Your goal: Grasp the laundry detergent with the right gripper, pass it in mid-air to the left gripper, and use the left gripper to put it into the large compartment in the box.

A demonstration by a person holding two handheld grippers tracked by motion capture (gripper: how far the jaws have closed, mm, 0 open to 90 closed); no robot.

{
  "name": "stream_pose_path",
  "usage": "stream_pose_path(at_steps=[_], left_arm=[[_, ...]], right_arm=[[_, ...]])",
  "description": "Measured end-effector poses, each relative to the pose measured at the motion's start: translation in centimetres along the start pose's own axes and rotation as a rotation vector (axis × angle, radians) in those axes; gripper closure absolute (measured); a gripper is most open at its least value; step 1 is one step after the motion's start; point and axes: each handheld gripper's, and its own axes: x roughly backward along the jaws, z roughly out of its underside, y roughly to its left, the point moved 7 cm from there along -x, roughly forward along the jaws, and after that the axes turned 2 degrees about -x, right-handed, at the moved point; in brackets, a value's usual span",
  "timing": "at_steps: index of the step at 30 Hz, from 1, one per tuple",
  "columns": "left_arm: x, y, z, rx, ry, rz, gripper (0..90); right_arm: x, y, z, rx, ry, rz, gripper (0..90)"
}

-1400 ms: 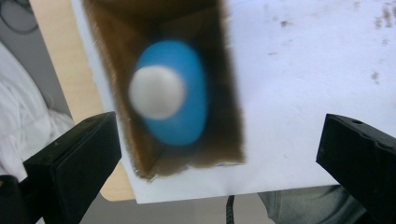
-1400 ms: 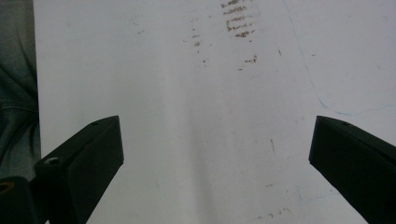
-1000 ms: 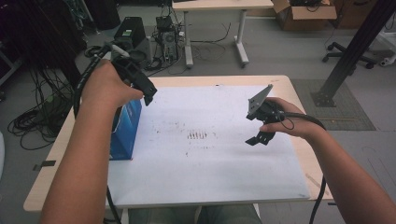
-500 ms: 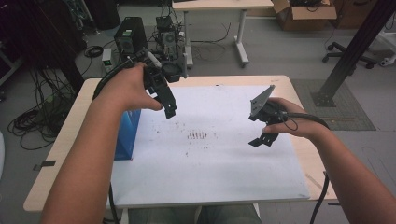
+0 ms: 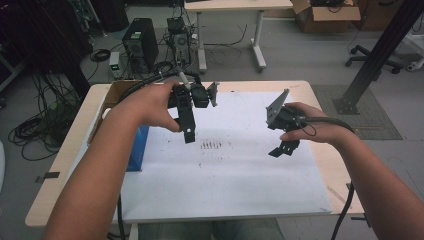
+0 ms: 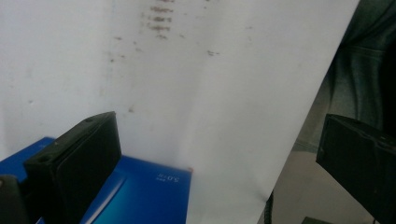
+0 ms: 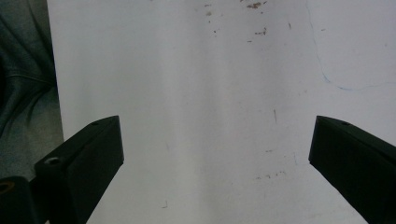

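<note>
Fingers of both grippers are spread wide apart and nothing is held between them. Both the left gripper (image 5: 189, 131) and the right gripper (image 5: 283, 148) are held above the white sheet (image 5: 235, 175) covering the table (image 5: 95, 97). A blue box (image 5: 137, 155) is seen at the sheet's left edge, beneath the left forearm.

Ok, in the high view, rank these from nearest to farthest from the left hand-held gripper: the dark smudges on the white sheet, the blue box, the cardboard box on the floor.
Measured from the left hand-held gripper:
1. Dark smudges: just to its right, mid white sheet.
2. Blue box: to its left, at the sheet's left edge, partly behind the forearm.
3. Cardboard box: on the floor, far beyond the table, top right.
</note>
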Motion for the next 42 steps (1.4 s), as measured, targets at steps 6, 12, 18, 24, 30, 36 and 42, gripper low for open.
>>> stream_pose_path(at_steps=[6, 12, 18, 24, 30, 36, 42], left_arm=[[-0.8, -0.1, -0.4, -0.062, 0.02, 0.005, 0.3], [-1.0, 0.2, -0.8, -0.092, 0.012, 0.016, 0.3], [-1.3, 0.6, -1.0, -0.096, 0.004, 0.033, 0.3], [-1.4, 0.9, -0.9, -0.101, 0.004, 0.035, 0.3], [-1.4, 1.1, -0.7, -0.098, -0.006, 0.032, 0.3], [-1.4, 1.1, -0.6, -0.097, -0.006, 0.033, 0.3], [-1.7, 1.1, -0.5, -0.095, -0.003, 0.041, 0.4]], right_arm=[[-0.2, -0.4, 0.0, 0.005, 0.034, -0.015, 3.6], [-0.1, -0.8, 0.0, 0.009, 0.066, -0.031, 3.6], [0.3, -1.3, 0.1, 0.013, 0.091, -0.033, 3.7], [0.8, -1.5, 0.1, 0.015, 0.105, -0.031, 3.9], [1.5, -1.6, -0.2, 0.023, 0.116, -0.023, 3.8], [1.8, -1.5, -0.5, 0.032, 0.123, -0.023, 3.9], [1.9, -1.5, -0.7, 0.038, 0.123, -0.021, 3.9]])
